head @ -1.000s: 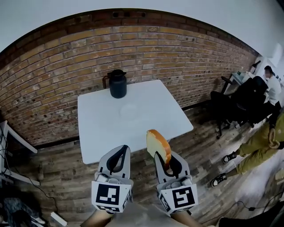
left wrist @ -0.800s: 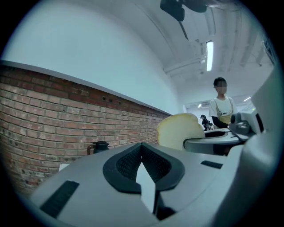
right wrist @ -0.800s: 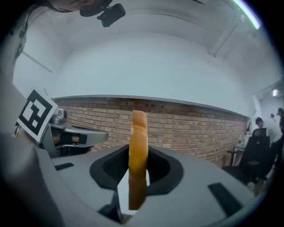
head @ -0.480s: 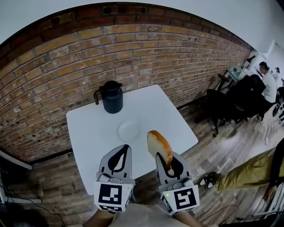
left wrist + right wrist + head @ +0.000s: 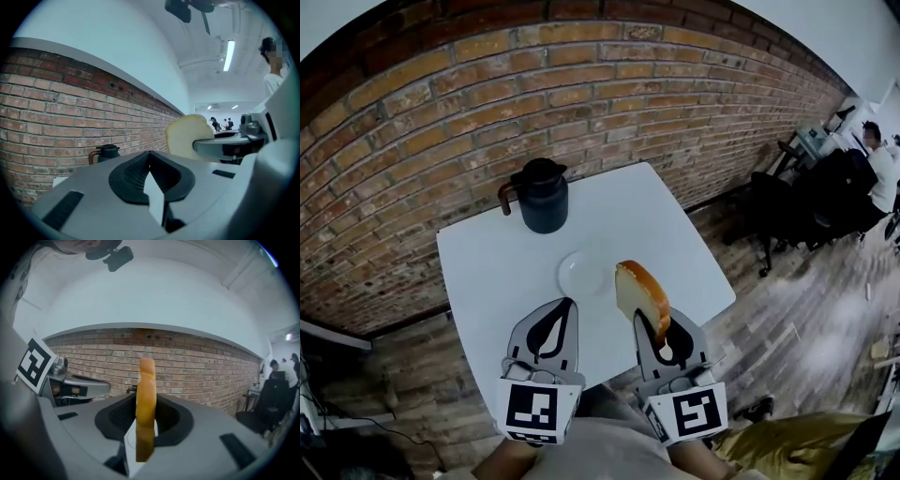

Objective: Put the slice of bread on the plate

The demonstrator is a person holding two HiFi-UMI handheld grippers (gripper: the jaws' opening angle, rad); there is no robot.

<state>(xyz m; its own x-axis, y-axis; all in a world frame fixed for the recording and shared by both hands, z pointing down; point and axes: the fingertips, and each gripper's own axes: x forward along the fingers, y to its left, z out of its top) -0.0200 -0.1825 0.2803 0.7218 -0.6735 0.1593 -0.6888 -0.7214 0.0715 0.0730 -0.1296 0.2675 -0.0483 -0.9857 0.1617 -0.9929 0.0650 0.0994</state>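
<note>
Carrying looks to be the step in hand: the slice of bread [image 5: 641,298] is already lifted, pinched upright on its lower edge between the narrowed jaws of the right gripper [image 5: 654,330]. The empty plate [image 5: 577,274] on the white table [image 5: 487,272] sits just beside it, so lowering and release remain. The left gripper [image 5: 555,314] is closed on nothing

The head view looks steeply down from above and behind the left gripper [image 5: 565,305] and right gripper [image 5: 654,328], taking in the whole white table [image 5: 487,272], the dark jug [image 5: 542,195] and the brick wall [image 5: 581,103] beyond. Each gripper view sits low, close behind its own jaws, facing almost level toward that wall. All three share the wall, and each gripper view catches the other gripper at its edge.
</note>
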